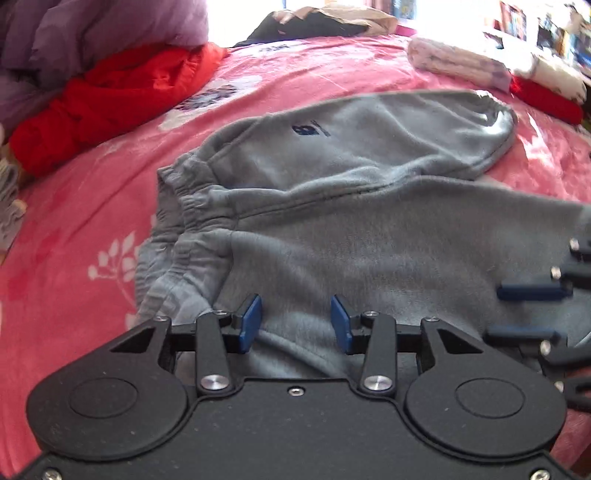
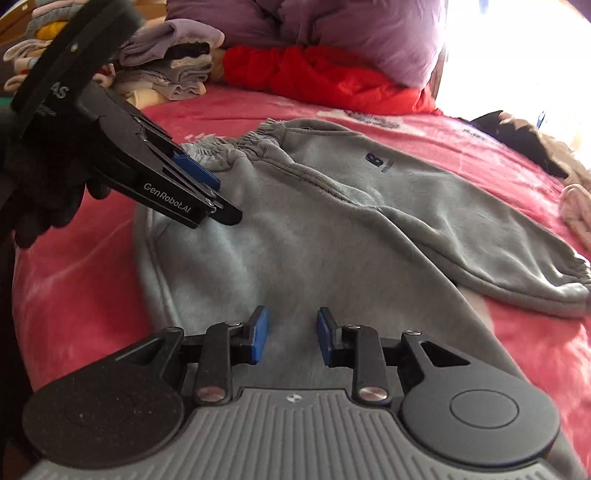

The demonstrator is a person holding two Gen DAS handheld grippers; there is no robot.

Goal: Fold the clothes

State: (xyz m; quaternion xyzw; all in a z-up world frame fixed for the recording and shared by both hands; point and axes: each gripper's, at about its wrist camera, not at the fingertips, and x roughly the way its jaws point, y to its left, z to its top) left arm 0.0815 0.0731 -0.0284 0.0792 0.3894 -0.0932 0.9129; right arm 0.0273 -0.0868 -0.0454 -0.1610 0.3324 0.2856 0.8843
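pants: grey sweatpants [image 1: 369,229] run crosswise ahead of your claws (waistband left) | left gripper [image 1: 295,325]: unclenched, empty, nearer waistband | right gripper [image 2: 291,336]: unclenched, empty, over leg

pink floral bedspread [image 1: 92,229], purple duvet [image 2: 332,33] at its head

A bed [image 1: 92,229] under a pink flowered cover carries grey sweatpants [image 1: 332,206] spread across its middle, a crumpled red garment [image 1: 110,99] and purple bedding [image 1: 92,33] behind them, and a stack of folded clothes [image 2: 173,70] at one side.
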